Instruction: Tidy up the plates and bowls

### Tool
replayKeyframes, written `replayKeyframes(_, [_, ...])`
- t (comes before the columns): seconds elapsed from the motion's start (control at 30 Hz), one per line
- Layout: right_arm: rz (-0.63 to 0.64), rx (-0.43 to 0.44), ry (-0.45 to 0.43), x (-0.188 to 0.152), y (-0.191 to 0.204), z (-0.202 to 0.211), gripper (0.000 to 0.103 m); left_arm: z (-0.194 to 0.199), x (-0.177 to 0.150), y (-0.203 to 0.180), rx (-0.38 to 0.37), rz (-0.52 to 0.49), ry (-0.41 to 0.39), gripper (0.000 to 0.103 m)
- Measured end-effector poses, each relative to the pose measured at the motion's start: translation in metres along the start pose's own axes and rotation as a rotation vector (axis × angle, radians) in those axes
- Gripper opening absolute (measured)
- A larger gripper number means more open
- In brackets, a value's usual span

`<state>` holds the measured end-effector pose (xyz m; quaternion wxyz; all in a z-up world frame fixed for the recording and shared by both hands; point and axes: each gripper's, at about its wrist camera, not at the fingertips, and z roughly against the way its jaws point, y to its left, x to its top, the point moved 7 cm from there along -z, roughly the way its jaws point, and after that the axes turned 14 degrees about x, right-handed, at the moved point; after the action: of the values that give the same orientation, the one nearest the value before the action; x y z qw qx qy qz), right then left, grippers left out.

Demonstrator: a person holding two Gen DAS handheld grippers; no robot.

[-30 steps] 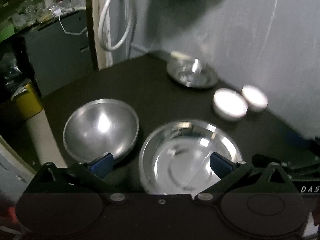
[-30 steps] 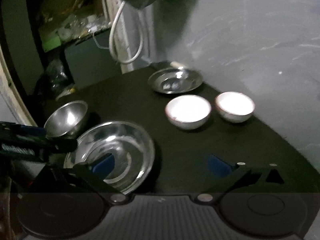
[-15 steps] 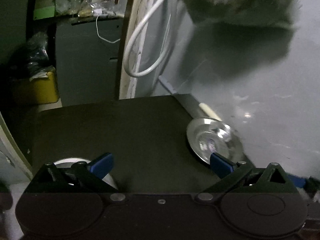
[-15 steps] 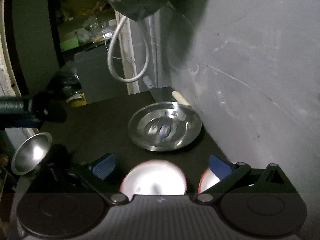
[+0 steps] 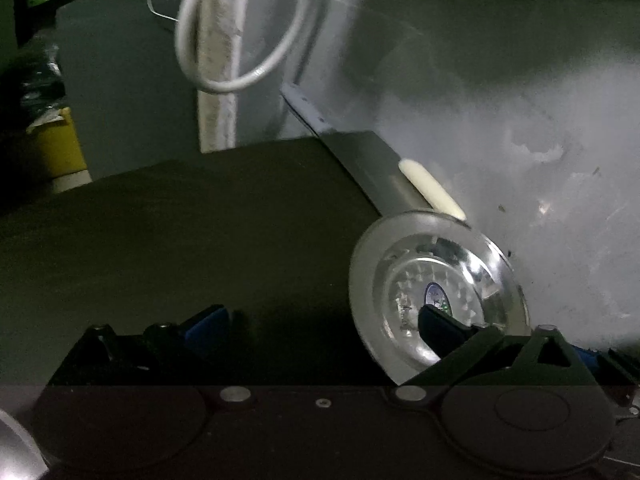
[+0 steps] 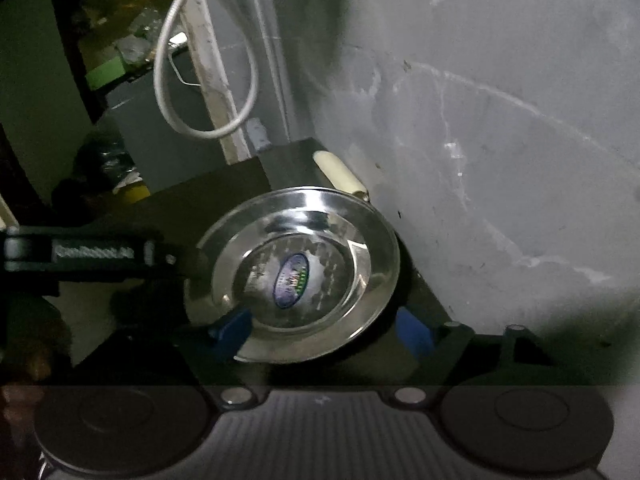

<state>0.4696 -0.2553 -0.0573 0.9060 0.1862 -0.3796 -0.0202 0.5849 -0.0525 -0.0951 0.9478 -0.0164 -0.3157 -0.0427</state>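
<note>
A small steel plate (image 5: 400,264) with a round sticker in its middle lies on the dark table (image 5: 200,240) close to the grey wall. My left gripper (image 5: 324,328) comes at it from the left, its jaws closing. Its right finger (image 5: 440,328) is over the plate's inside and the plate's left rim is between the pads, untouched. My right gripper (image 6: 323,330) is closing around the near rim of the plate (image 6: 320,216), one blue pad (image 6: 232,330) over the inside and the other beside the right edge. The left gripper's finger (image 6: 80,256) shows at that plate's left rim.
A cream-coloured stick (image 5: 432,190) lies between plate and wall (image 5: 520,120). A white cable loop (image 5: 240,40) hangs on a post behind the table. The rim of a steel bowl (image 5: 16,456) shows at the bottom left. A yellow container (image 5: 60,144) stands beyond the table's left edge.
Both grippers have moved forward across the table to the small plate by the wall. The two white bowls, the large steel plate and most of the steel bowl have dropped out of view. Both jaws have narrowed.
</note>
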Motion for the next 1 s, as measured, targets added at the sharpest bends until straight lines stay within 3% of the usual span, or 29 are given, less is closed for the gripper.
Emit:
replayKeyframes(0.17, [-0.026, -0.02, 0.028, -0.003, -0.007, -0.011, 0.072, -0.012, -0.004, -0.013, -0.023, -0.006, 0.003, 0.074])
replayKeyframes(0.3, [-0.041, 0.003, 0.031, -0.004, -0.008, -0.011, 0.052, -0.012, -0.005, -0.021, -0.071, -0.027, 0.01, 0.036])
replayKeyframes(0.33, [-0.04, 0.009, 0.031, -0.005, -0.008, -0.011, 0.05, -0.01, -0.006, -0.022, -0.081, -0.029, 0.012, 0.032])
replayKeyframes(0.4, [-0.031, 0.008, 0.025, -0.006, -0.006, -0.008, 0.044, -0.008, -0.008, -0.021, -0.065, -0.038, 0.006, 0.029])
replayKeyframes(0.63, [0.014, 0.061, -0.046, -0.002, 0.009, 0.015, 0.042, 0.022, -0.014, -0.01, -0.051, -0.071, -0.064, 0.026])
replayKeyframes(1.0, [0.113, 0.102, -0.155, -0.028, 0.071, 0.104, 0.041, 0.135, -0.059, 0.024, -0.073, -0.052, -0.207, 0.026])
